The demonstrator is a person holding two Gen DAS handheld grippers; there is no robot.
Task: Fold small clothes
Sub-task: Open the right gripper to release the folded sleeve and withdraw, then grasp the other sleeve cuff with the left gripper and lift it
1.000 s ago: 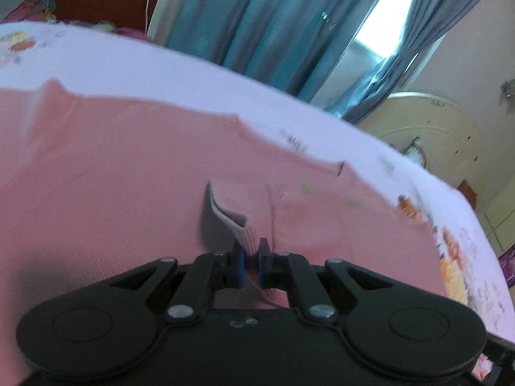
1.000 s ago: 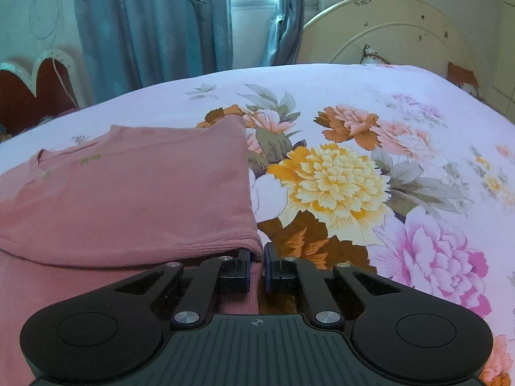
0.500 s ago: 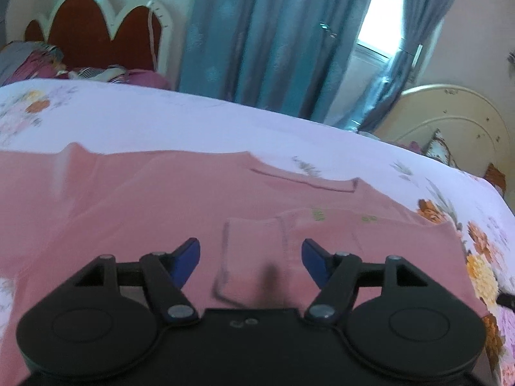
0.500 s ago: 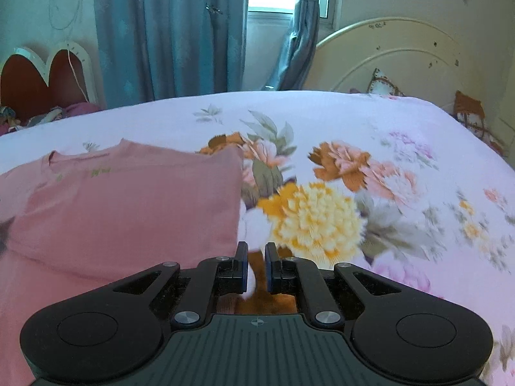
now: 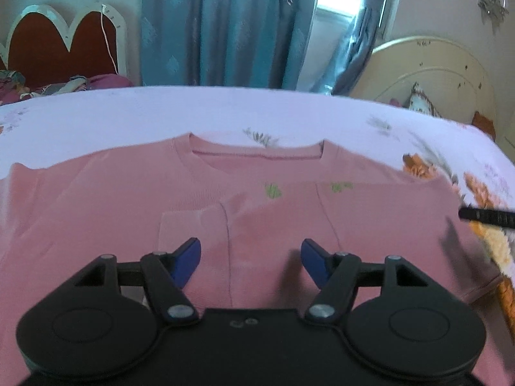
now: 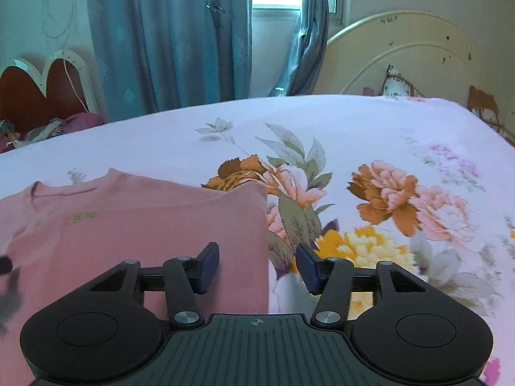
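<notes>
Both grippers stood with nothing between their blue pads. Left gripper point(image 5: 251, 259) had its jaws wide, having just opened, and it hung over the middle of the pink ribbed-knit long-sleeved top point(image 5: 135, 199). Right gripper point(image 6: 257, 265) had its jaws about half apart, also just opened, straddling the garment's folded right edge point(image 6: 265, 244) without pressing on it. The top lay flat on the pale lilac bedsheet printed with orange and pink flowers point(image 6: 354, 148), neckline point(image 5: 257, 156) ahead of the left gripper and away from the person. One sleeve had been laid across the chest, its cuff point(image 5: 180, 225) resting just ahead of the left gripper's left pad; the body side nearest the right gripper was already turned in, forming a straight crease. In my judgement the sleeve fold on that side had been released and the next fold was due, most probably on the opposite side or at the hem. To do it well, each gripper ought to take a single clean corner of the unfolded part, pinching both fabric layers without catching the sheet beneath, lift only enough to clear the surface, and carry the edge across so it lies parallel to the existing crease. Uneven pull between the two hands would skew the fold and drag the laid sleeve out of place.
</notes>
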